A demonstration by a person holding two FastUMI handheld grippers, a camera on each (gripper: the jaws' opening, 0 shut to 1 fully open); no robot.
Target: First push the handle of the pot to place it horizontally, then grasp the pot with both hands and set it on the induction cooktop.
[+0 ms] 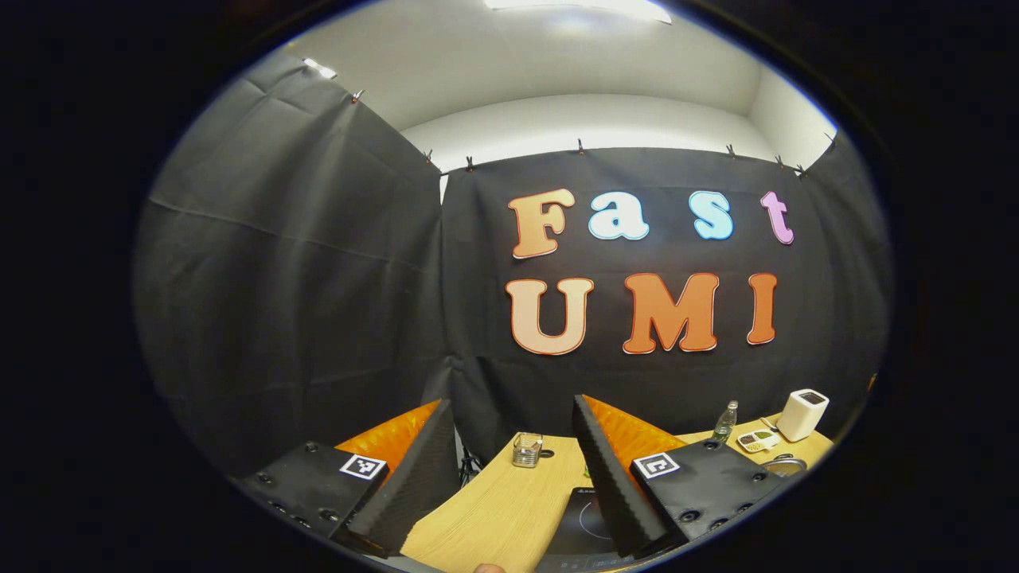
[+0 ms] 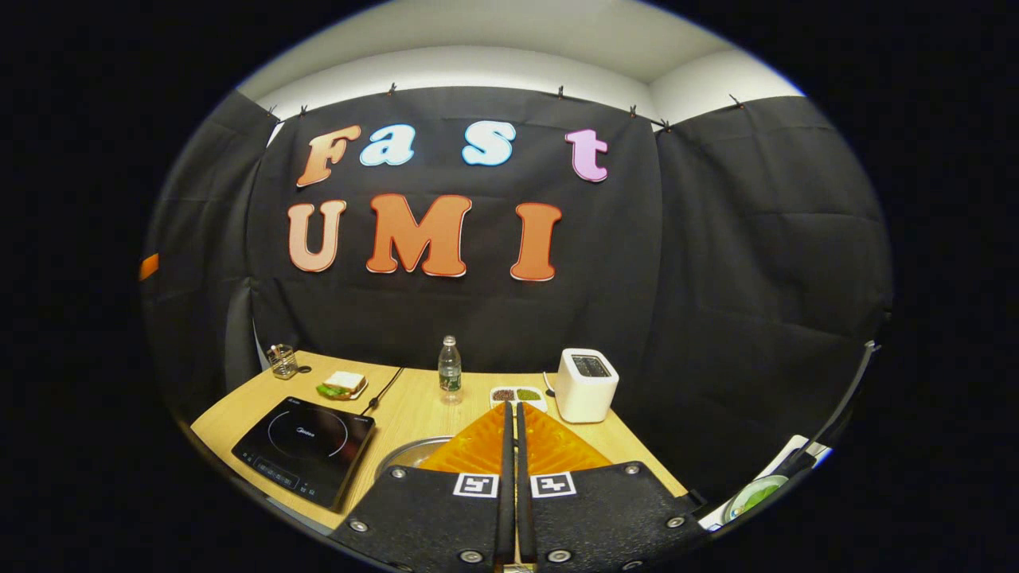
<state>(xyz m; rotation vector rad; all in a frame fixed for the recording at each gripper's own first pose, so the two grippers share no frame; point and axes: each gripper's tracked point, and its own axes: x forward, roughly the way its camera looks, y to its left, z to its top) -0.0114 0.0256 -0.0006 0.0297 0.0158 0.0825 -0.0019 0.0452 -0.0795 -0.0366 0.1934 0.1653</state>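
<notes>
The metal pot [image 2: 407, 454] stands on the wooden table just right of the black induction cooktop [image 2: 306, 448]; my right gripper's fingers hide most of it, and I cannot see its handle. My right gripper [image 2: 512, 409] is shut with nothing between its fingers, raised above the pot's near side. In the left gripper view, my left gripper [image 1: 510, 400] is wide open and empty, held above the cooktop [image 1: 579, 521]. A bit of the pot's rim [image 1: 785, 466] peeks out at the far right.
At the table's back stand a glass cup [image 2: 281, 360], a sandwich on a plate [image 2: 344, 385], a water bottle [image 2: 450, 371], a two-part dish [image 2: 517, 395] and a white toaster [image 2: 587, 385]. A cable [image 2: 387, 389] runs from the cooktop toward the wall.
</notes>
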